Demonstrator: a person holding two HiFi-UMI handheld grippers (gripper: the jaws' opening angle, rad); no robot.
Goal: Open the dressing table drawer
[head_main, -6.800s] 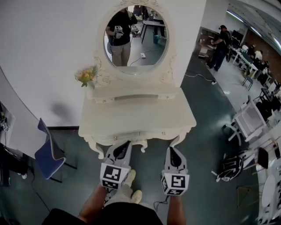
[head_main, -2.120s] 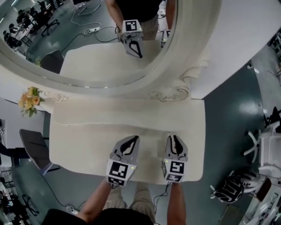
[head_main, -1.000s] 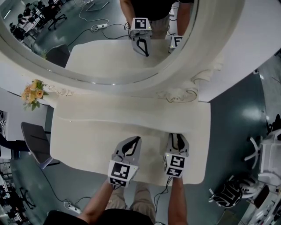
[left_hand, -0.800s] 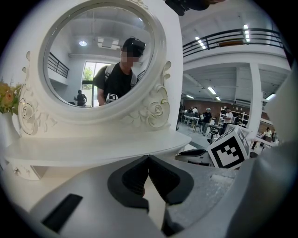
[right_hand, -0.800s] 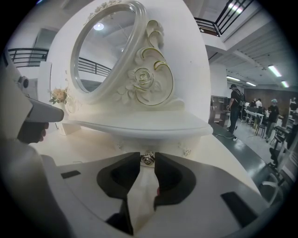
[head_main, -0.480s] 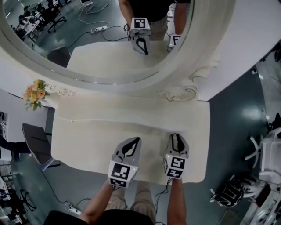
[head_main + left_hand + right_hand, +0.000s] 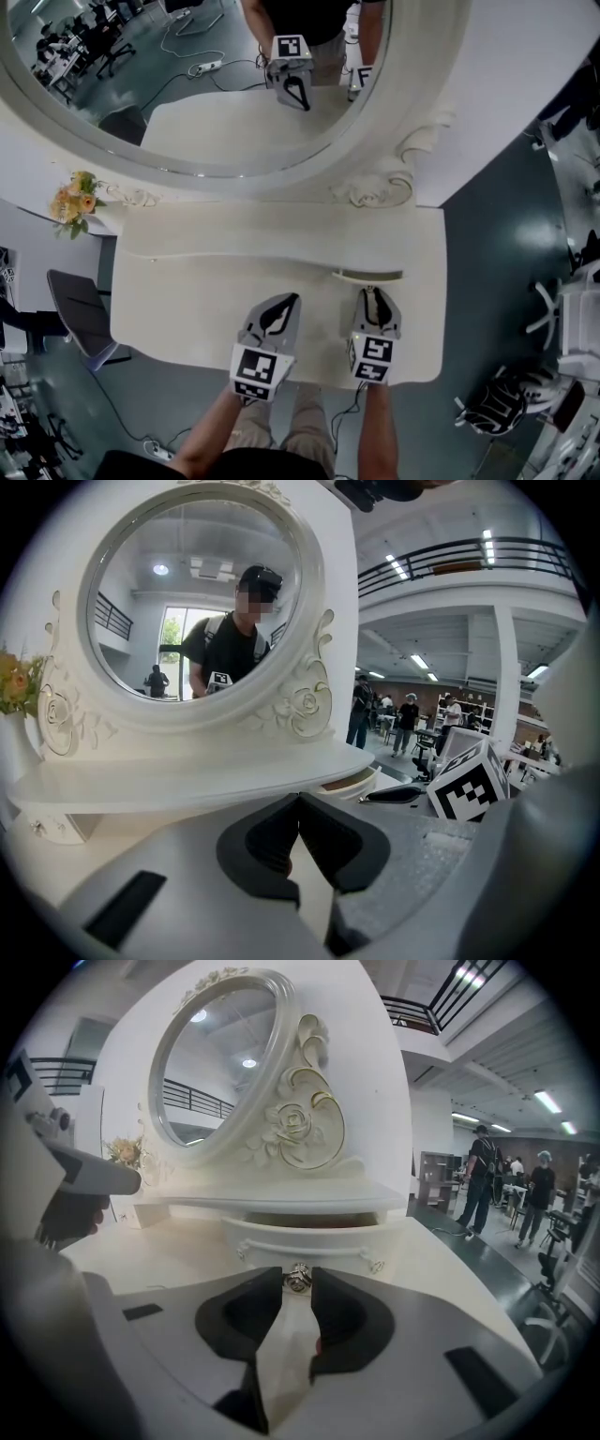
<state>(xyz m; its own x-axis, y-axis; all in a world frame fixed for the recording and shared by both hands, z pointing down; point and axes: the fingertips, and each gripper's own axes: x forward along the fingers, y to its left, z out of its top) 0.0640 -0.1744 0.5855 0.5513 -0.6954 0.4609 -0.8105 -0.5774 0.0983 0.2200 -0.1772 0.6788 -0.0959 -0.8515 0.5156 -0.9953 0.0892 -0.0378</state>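
Hard to see into the drawer (image 7: 367, 276): just a dark brown slit under the mirror shelf (image 7: 281, 1199), contents not to be made out. Pulled partly out at the right of the dressing table (image 7: 187, 309), curved front facing the person, long axis left to right along the shelf edge. Clamped at its small metal knob (image 7: 298, 1279) by the right gripper (image 7: 377, 292). Pinched together on nothing, the left gripper (image 7: 286, 302), over the tabletop to the drawer's left.
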